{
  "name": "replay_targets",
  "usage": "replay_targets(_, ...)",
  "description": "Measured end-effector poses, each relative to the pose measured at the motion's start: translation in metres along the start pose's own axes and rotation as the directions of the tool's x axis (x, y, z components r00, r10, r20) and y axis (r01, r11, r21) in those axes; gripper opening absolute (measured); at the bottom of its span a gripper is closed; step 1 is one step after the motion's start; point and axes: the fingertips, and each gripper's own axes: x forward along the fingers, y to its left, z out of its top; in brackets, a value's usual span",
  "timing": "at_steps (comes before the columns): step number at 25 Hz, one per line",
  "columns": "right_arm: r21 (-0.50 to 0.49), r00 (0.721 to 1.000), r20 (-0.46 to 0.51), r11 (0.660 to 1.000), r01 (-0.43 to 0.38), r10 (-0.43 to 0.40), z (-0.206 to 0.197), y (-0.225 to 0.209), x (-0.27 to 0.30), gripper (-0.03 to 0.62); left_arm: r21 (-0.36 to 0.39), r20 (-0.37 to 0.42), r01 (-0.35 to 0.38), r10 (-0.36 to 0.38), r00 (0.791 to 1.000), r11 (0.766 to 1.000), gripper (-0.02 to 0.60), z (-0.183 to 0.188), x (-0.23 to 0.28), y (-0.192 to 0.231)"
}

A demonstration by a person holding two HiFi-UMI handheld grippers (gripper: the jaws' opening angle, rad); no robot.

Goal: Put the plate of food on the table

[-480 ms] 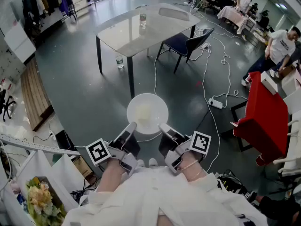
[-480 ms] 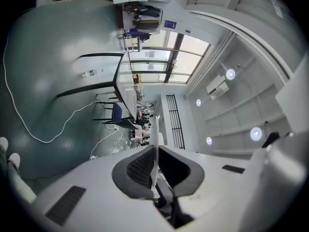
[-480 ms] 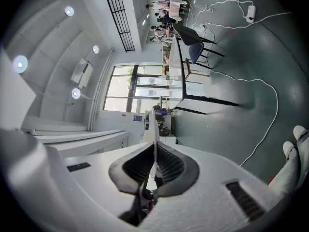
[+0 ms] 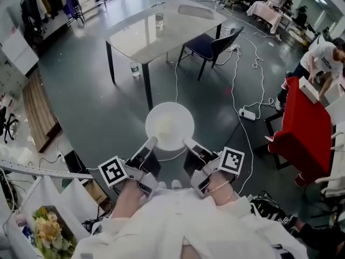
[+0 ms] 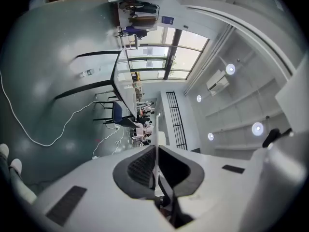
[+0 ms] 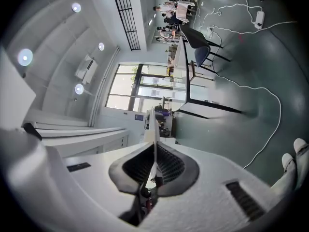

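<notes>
A white round plate (image 4: 169,125) with a pale lump of food in its middle hangs level above the grey floor, in front of me. My left gripper (image 4: 151,141) is shut on the plate's near-left rim and my right gripper (image 4: 186,142) is shut on its near-right rim. In the left gripper view the plate's thin edge (image 5: 156,144) runs between the black pads of the left gripper (image 5: 155,170). The right gripper view shows the rim (image 6: 153,134) clamped the same way in the right gripper (image 6: 152,166). The glass-topped table (image 4: 161,28) stands ahead, apart from the plate.
A glass (image 4: 159,19) stands on the table and a bottle (image 4: 135,69) on the floor by its leg. A dark blue chair (image 4: 211,46) is at the table's right side. White cables (image 4: 235,85) cross the floor. A red seat (image 4: 302,128) and people are at the right.
The plate has moved a little forward and up in the head view, toward the table, with both grippers still on its rim. The table looks slightly nearer.
</notes>
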Motion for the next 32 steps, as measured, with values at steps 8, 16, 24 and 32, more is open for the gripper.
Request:
replay_targets(8,-0.046,0.999,-0.007,0.998,0.037,-0.037,0.030,-0.010,0.000,0.014,-0.016,0.001,-0.022,0.022,1.000,1.000,0.028,-0.003,0.027,0.012)
replay_targets(16,-0.033,1.000,-0.014,0.999,0.000,0.000,0.063,-0.017,0.003,0.014,0.015,0.003,-0.011,0.010,1.000,1.000,0.028,-0.004,0.063,0.016)
replay_targets(24,-0.107,0.998,-0.062,0.994,0.007,-0.013,0.084,-0.029,0.012,0.015,-0.008,0.017,-0.057,0.057,0.998,0.998,0.028,0.000,0.080,0.031)
replay_targets(32,-0.092,0.999,-0.035,0.996,0.016,-0.019,0.118,-0.045,0.063,0.014,0.024,-0.008,-0.061,0.061,0.998,0.998,0.028,0.050,0.118,0.048)
